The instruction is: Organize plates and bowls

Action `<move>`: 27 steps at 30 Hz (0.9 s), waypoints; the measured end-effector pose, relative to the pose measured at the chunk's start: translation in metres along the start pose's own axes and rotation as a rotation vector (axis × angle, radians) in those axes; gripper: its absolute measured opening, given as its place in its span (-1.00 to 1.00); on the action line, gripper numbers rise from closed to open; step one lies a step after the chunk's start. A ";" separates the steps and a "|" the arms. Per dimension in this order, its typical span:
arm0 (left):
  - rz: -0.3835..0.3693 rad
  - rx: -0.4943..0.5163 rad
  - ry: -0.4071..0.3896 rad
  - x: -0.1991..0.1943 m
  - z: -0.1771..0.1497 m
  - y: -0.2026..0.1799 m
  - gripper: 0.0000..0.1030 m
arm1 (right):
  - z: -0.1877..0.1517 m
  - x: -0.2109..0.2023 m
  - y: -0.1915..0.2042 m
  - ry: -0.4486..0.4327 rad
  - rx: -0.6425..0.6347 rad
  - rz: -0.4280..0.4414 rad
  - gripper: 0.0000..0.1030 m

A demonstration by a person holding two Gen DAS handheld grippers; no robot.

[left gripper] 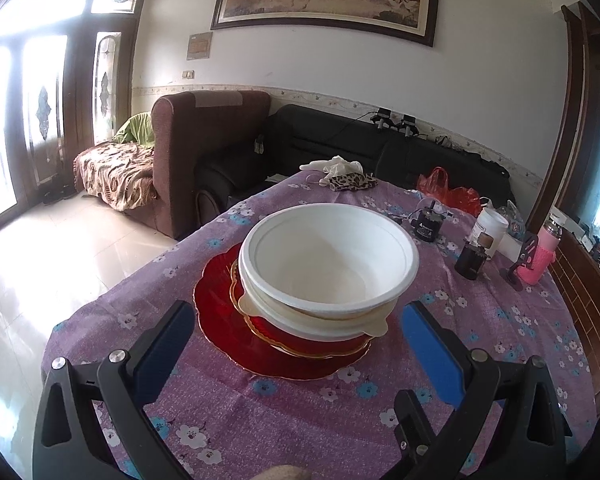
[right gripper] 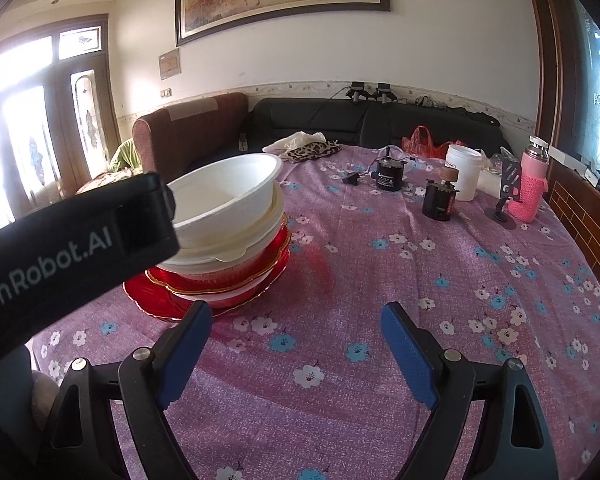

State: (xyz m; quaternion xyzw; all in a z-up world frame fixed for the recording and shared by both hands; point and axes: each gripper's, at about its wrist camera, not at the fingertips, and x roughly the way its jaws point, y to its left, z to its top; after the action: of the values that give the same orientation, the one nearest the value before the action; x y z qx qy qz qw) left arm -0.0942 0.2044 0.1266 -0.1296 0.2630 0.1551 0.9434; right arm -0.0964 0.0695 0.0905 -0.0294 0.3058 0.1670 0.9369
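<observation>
A stack stands on the purple flowered tablecloth (left gripper: 300,420): a wide red plate (left gripper: 220,316) at the bottom, a smaller red gold-rimmed plate above it, then nested cream bowls, with a white bowl (left gripper: 328,256) tilted on top. My left gripper (left gripper: 300,328) is open, its fingers to either side of the stack's near edge without touching it. In the right wrist view the same stack (right gripper: 228,216) sits at the left, partly hidden by the left gripper's black body (right gripper: 72,240). My right gripper (right gripper: 296,320) is open over bare cloth, right of the red plate (right gripper: 156,300).
At the table's far right stand a black jar (right gripper: 438,198), a white tub (right gripper: 464,172), a small black motor (right gripper: 388,172), a phone stand (right gripper: 504,196) and a pink-sleeved bottle (right gripper: 530,184). A leopard-print pouch (right gripper: 312,148) and white cloth lie at the far edge. Sofas stand beyond.
</observation>
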 end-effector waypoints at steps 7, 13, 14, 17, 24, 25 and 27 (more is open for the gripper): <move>0.004 -0.003 0.033 0.007 -0.002 0.007 1.00 | 0.001 0.004 0.000 0.014 0.004 -0.014 0.74; 0.012 -0.005 0.041 0.010 -0.003 0.009 1.00 | 0.001 0.006 0.008 0.011 -0.026 -0.017 0.74; 0.013 -0.007 0.043 0.011 -0.003 0.010 1.00 | 0.000 0.006 0.009 0.013 -0.028 -0.015 0.74; 0.009 -0.016 0.053 0.014 -0.004 0.013 1.00 | -0.001 0.008 0.012 0.020 -0.032 -0.015 0.74; 0.014 -0.033 0.064 0.017 -0.004 0.021 1.00 | -0.001 0.008 0.017 0.024 -0.031 -0.011 0.74; 0.015 -0.034 0.066 0.017 -0.004 0.022 1.00 | -0.001 0.008 0.018 0.025 -0.030 -0.008 0.74; 0.015 -0.038 0.071 0.018 -0.005 0.023 1.00 | -0.001 0.008 0.021 0.025 -0.034 -0.008 0.74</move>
State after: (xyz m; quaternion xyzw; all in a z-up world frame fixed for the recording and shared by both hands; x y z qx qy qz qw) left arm -0.0902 0.2282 0.1088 -0.1510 0.2942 0.1624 0.9297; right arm -0.0980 0.0916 0.0855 -0.0486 0.3145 0.1682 0.9330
